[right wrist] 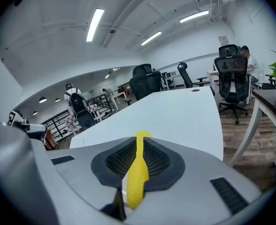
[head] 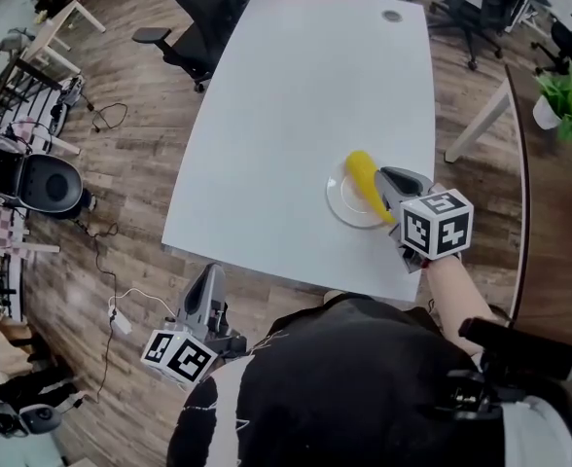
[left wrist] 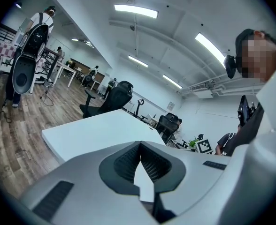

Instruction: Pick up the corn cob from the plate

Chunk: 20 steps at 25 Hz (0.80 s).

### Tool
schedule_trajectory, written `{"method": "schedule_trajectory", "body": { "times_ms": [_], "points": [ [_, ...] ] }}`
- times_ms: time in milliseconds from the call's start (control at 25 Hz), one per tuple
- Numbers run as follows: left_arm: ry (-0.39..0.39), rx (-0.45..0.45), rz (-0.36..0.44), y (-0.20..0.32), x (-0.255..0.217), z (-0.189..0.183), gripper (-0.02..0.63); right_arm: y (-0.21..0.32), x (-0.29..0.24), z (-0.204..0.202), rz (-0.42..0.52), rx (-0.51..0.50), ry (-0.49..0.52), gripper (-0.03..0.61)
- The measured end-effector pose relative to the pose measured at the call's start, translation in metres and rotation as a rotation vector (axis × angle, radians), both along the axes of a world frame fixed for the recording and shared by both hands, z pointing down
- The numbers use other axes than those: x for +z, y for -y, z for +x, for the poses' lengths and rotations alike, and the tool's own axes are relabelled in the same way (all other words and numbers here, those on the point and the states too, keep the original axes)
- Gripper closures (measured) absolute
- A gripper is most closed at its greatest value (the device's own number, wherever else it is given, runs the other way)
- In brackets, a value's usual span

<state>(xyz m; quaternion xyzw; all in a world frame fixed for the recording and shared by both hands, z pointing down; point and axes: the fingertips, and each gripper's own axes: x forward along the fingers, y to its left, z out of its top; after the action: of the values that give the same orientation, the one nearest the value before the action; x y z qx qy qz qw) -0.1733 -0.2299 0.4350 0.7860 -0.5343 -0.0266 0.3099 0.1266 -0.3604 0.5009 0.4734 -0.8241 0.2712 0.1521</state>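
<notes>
The yellow corn cob (head: 364,175) lies over the right side of a white plate (head: 342,208) near the front right of the white table (head: 296,95). My right gripper (head: 386,195) is shut on the cob's near end. In the right gripper view the cob (right wrist: 137,175) runs up between the dark pads (right wrist: 159,161) and its tip pokes past them. Whether the cob still rests on the plate I cannot tell. My left gripper (head: 208,278) hangs below the table's front left edge, over the wooden floor. Its jaws (left wrist: 139,145) meet at the tips with nothing between them.
Black office chairs (head: 208,13) stand at the table's far end. A second desk (head: 519,134) and a potted plant (head: 561,100) are to the right. Cables (head: 121,309) and a black machine (head: 38,183) sit on the floor at left.
</notes>
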Motion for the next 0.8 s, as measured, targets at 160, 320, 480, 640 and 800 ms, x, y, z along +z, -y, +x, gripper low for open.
{"method": "schedule_trajectory", "body": {
  "times_ms": [160, 320, 480, 640, 800],
  "points": [
    [-0.006, 0.011, 0.006, 0.001, 0.000, 0.006, 0.601, -0.003, 0.000, 0.000, -0.009, -0.015, -0.006, 0.508],
    [-0.005, 0.011, 0.010, 0.002, -0.004, 0.006, 0.601, -0.002, 0.000, -0.001, -0.022, -0.031, -0.019, 0.477],
    [0.000, -0.004, 0.011, 0.002, -0.004, 0.001, 0.601, -0.001, 0.008, -0.007, -0.062, -0.067, -0.046, 0.434],
    [0.001, -0.019, 0.007, -0.001, -0.004, -0.001, 0.601, -0.001, 0.012, -0.007, -0.081, -0.084, -0.082, 0.423],
    [0.000, -0.028, 0.007, -0.003, -0.004, -0.003, 0.601, 0.001, 0.016, -0.008, -0.097, -0.084, -0.099, 0.420]
  ]
}}
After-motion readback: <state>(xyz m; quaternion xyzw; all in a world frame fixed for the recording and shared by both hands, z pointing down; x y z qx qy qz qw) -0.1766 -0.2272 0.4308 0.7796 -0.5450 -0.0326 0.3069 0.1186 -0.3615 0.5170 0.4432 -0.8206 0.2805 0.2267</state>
